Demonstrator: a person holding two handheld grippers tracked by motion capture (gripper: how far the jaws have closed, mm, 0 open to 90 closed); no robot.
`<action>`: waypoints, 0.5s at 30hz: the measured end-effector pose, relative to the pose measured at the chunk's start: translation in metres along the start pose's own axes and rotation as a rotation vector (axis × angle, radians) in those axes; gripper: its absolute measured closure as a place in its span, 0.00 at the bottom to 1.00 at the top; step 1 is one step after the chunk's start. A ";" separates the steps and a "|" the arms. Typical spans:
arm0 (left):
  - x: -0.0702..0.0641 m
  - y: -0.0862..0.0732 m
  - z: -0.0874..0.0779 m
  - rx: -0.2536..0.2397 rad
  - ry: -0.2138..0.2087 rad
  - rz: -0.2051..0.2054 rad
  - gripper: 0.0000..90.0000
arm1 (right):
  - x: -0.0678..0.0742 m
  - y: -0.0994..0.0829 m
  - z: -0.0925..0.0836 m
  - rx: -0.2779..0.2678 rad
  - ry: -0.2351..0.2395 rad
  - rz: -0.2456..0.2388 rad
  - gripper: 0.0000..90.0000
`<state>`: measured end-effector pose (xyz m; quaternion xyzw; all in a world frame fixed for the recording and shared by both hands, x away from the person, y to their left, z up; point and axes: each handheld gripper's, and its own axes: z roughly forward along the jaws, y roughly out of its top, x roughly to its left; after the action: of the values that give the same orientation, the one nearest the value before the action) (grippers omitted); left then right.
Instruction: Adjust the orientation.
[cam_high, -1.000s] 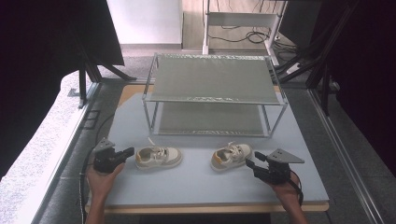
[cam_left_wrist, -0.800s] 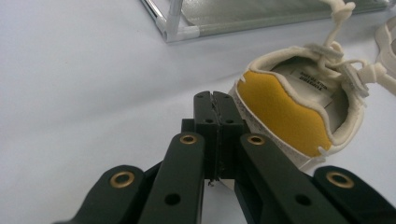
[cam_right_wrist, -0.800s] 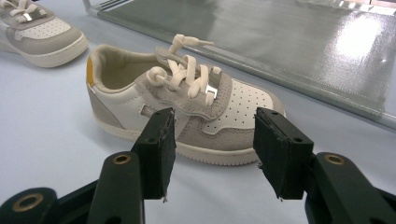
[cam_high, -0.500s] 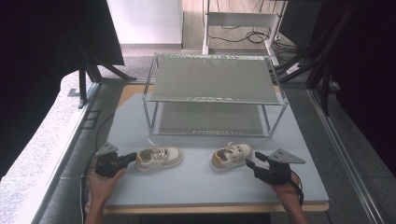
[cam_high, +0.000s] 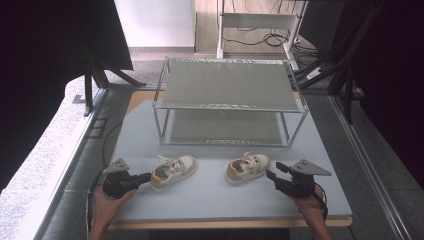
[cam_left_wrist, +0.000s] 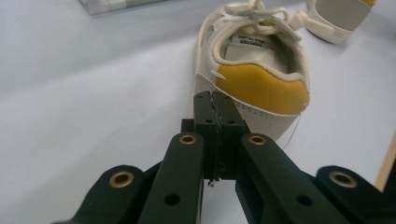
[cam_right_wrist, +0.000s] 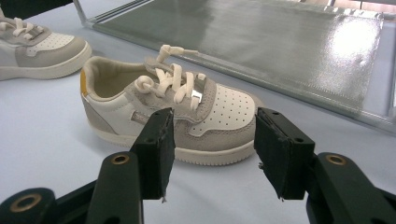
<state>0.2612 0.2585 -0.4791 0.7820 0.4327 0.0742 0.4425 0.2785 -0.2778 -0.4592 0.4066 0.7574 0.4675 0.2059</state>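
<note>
Left gripper view is showing the left gripper (cam_left_wrist: 215, 100) with its black jaws pressed flat together on nothing, their tips sitting just short of the yellow heel of the left shoe (cam_left_wrist: 254, 70). Across the table (cam_high: 210, 200), the right gripper (cam_right_wrist: 212, 140) is holding its jaws wide apart, and the right shoe (cam_right_wrist: 168, 109) is lying side-on just beyond them, untouched, toe pointing toward the right-hand finger (cam_right_wrist: 280, 149).

Two shoes side by side on the counter (cam_high: 210, 200), left shoe (cam_high: 174, 171), right shoe (cam_high: 247, 167), rack (cam_high: 229, 102) behind them, a tool outside each shoe.
</note>
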 end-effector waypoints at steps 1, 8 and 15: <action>0.000 0.000 0.000 0.000 0.000 0.000 1.00 | 0.000 0.000 0.000 0.000 0.000 0.000 0.53; -0.015 -0.006 0.002 0.012 -0.075 0.006 0.98 | 0.002 0.000 0.002 0.003 0.011 -0.005 0.52; -0.024 -0.003 0.008 0.047 -0.137 0.052 0.97 | 0.003 0.000 0.003 0.001 0.010 -0.006 0.52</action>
<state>0.2486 0.2364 -0.4799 0.8064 0.3826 0.0218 0.4503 0.2787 -0.2738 -0.4601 0.4019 0.7599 0.4687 0.2034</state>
